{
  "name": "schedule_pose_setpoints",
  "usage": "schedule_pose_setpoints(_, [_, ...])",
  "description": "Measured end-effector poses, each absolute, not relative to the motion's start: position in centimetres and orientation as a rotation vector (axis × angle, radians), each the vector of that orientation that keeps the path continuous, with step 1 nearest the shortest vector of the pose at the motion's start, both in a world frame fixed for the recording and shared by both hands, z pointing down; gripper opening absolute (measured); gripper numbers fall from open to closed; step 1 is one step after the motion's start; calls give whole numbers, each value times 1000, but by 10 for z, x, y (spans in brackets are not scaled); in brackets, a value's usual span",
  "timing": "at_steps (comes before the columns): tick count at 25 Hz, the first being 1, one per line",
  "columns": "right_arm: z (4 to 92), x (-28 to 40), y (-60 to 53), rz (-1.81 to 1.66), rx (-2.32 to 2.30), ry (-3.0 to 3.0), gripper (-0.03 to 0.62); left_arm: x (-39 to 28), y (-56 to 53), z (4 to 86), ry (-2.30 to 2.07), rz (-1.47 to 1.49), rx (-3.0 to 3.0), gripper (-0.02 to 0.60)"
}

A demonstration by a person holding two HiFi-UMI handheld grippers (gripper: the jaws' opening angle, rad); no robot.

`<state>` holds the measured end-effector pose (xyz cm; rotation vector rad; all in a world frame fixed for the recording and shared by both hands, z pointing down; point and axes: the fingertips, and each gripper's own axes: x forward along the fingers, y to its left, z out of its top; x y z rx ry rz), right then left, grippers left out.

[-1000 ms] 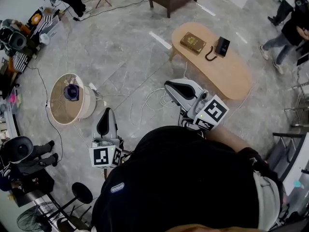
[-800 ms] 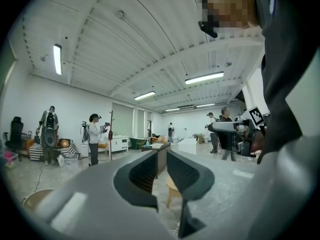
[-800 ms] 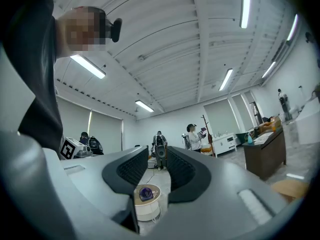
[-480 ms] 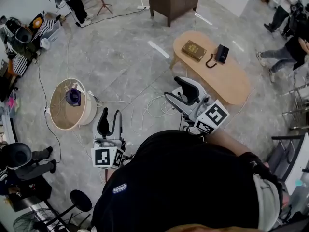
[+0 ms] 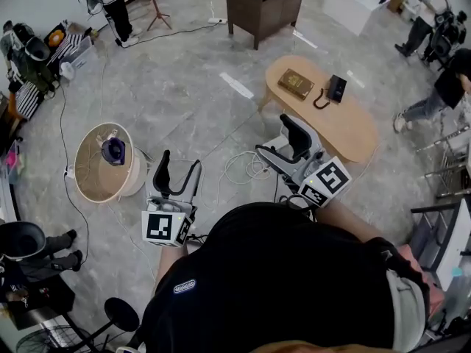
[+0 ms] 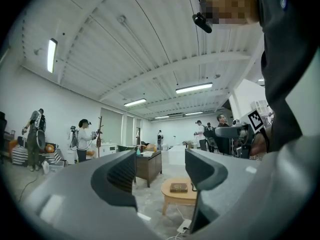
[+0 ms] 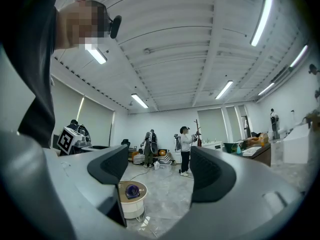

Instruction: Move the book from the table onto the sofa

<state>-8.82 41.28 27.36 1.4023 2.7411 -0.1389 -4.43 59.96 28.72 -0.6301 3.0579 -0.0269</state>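
A brown book (image 5: 296, 84) lies at the far end of an oval wooden table (image 5: 346, 127), ahead and to my right. The left gripper view also catches the book (image 6: 178, 187) on the table (image 6: 182, 198), far off between the jaws. My left gripper (image 5: 180, 162) is held over the floor, open and empty, as its own view (image 6: 160, 171) confirms. My right gripper (image 5: 272, 134) hovers short of the table's near edge, open with nothing in it. Its own view (image 7: 157, 171) looks across the room. No sofa is in view.
A black phone (image 5: 336, 88) with a cord lies beside the book. A round side table (image 5: 110, 151) with a purple object stands at the left. White cables (image 5: 243, 168) trail over the floor. A dark cabinet (image 5: 263, 2) stands beyond. People stand at the room's edges.
Both grippers' jaws have spread from nearly together to wide apart. The head view has shifted a little, and the table sits slightly farther up the picture.
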Motion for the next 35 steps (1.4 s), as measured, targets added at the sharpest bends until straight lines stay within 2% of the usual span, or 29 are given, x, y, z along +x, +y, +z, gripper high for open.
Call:
schedule_pose_setpoints(8, [282, -80, 422, -82, 1352, 2788, 503, -42, 617, 300, 3049, 0, -669, 327])
schedule_pose_setpoints(14, [287, -91, 411, -93, 1278, 2839, 543, -59, 611, 304, 3055, -14, -723, 351])
schedule_pose_setpoints(24, [314, -159, 375, -177, 1187, 2893, 548, -141, 582, 320, 3113, -119, -771, 359])
schedule_pose_setpoints(35, [353, -283, 285, -267, 1009, 3009, 549, -287, 497, 351, 3132, -193, -929, 359])
